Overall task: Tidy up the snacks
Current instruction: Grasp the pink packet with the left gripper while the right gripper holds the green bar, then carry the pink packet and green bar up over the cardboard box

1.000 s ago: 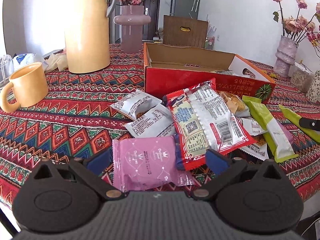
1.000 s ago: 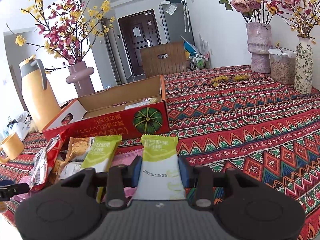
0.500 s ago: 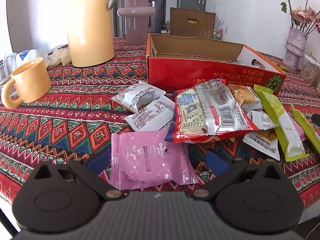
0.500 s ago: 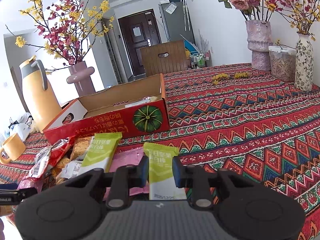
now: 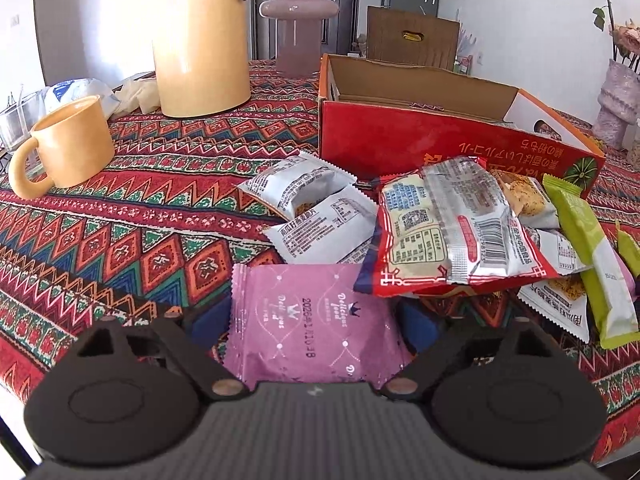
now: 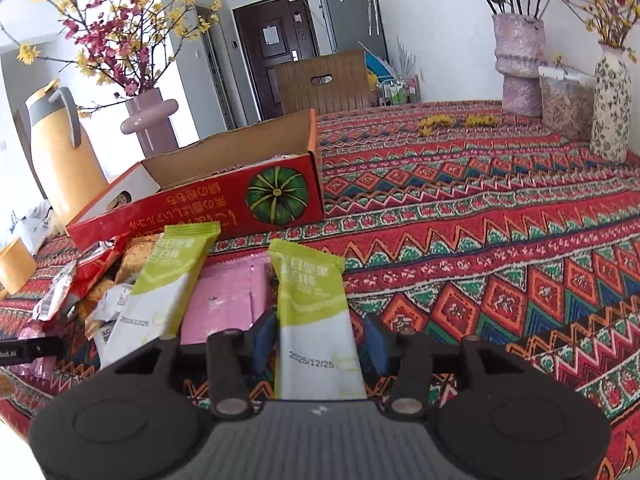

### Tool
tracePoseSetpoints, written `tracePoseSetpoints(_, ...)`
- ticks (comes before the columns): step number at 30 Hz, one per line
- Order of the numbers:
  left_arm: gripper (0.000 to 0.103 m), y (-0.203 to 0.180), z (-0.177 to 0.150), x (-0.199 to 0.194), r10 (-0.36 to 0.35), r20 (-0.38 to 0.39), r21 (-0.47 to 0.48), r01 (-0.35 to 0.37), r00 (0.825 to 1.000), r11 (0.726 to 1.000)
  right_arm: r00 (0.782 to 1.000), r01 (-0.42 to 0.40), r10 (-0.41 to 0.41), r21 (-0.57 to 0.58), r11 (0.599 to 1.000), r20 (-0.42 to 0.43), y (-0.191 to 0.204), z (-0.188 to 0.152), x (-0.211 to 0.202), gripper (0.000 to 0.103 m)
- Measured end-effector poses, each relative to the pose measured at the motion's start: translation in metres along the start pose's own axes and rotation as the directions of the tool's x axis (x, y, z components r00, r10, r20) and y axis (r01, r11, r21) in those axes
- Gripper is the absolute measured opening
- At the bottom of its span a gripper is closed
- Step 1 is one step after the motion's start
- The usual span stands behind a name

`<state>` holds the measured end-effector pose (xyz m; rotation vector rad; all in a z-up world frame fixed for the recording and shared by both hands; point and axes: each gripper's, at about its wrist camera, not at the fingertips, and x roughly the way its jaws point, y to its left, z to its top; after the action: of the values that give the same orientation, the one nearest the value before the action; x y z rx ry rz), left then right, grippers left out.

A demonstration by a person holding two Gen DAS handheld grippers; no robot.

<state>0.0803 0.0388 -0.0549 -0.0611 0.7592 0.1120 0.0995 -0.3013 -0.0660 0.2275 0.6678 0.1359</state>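
Honestly, the left gripper worries me most. Its jaws are closing around the pink packet, which lies flat on the patterned tablecloth between the blue pads, but they do not look to be pressing on it yet. At the packet's one o'clock, the red-edged foil bag overhangs its far corner. If the pads close there, I think they may catch that bag too, or drag it and the pile of snacks along. The packet is also slack and puffy, so a pinch on its edges could simply crumple it and let it slide out.

The right gripper is opening. The green-and-white bar sits between its pads with a gap on either side, so it is not gripped, as far as I can see. A second green bar lies at its nine to ten o'clock over a pink wrapper. The open red box stands at about eleven o'clock from the bar, still well short of it; a lift now would likely leave the bar behind.

A second ago the right pads were clamped on that bar, and tighter a moment later; now they have let go. The left jaws stood at their widest then, farther back from the pink packet.
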Motion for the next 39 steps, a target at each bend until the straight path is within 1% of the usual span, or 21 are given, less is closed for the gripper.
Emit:
tracePoseSetpoints(2,0.082,0.002,0.000,-0.002,-0.008,0.005,-0.004,0.008,1.000,1.000,1.000,-0.011,0.011,0.011,1.000,-0.003,-0.003,0.000,0.000,0.048)
tracePoseSetpoints(6,0.075,0.003,-0.002,-0.004,-0.005,0.017,0.002,0.005,1.000,1.000,0.999,-0.035,0.035,0.020,0.999,-0.011,-0.006,-0.001,0.002,0.047)
tracePoseSetpoints(7,0.074,0.003,-0.002,-0.005,-0.005,0.019,0.004,0.005,1.000,1.000,0.999,-0.038,0.039,0.024,0.999,-0.011,-0.007,-0.001,0.002,0.038)
tracePoseSetpoints(12,0.073,0.004,-0.003,-0.006,-0.008,0.021,0.005,0.008,1.000,1.000,0.999,-0.048,0.048,0.032,0.998,-0.008,-0.008,-0.001,0.001,0.036)
tracePoseSetpoints(18,0.072,0.008,-0.004,-0.010,-0.006,0.026,0.010,0.006,1.000,1.000,0.999,-0.041,0.041,0.029,0.999,0.007,-0.006,-0.001,-0.003,0.036)
tracePoseSetpoints(28,0.072,0.015,-0.001,-0.025,0.002,0.064,0.018,-0.003,0.998,1.000,0.999,-0.038,0.038,0.015,0.999,0.031,-0.002,0.004,-0.010,0.036)
tracePoseSetpoints(39,0.072,0.029,0.009,-0.035,0.029,0.108,0.000,-0.029,0.994,1.000,0.997,-0.038,0.038,-0.004,0.999,0.060,0.004,0.010,-0.016,0.036)
